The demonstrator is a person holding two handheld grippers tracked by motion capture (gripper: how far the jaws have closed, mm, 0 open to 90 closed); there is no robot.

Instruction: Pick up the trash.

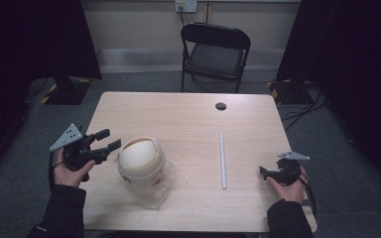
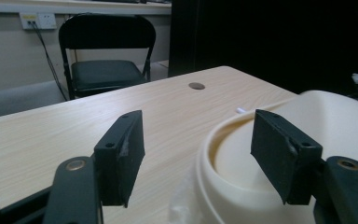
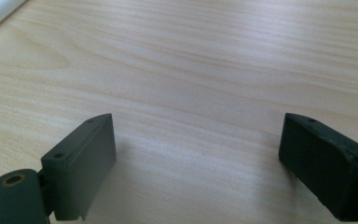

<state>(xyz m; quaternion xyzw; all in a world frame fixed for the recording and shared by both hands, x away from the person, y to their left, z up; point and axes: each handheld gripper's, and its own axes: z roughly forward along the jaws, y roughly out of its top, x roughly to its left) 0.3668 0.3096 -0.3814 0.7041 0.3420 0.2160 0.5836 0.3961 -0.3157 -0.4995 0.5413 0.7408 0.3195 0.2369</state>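
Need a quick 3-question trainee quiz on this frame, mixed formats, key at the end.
1. True or false: the left claw is shut on the cream bin.
2. Multiple choice: the white tube lies
A. inside the bin
B. on the table between the bin and the right claw
C. on the black chair
3. Fill in: the bin sits in a clear plastic ____.

Key:
1. False. Its jaws stand open beside the bin's rim.
2. B
3. bag
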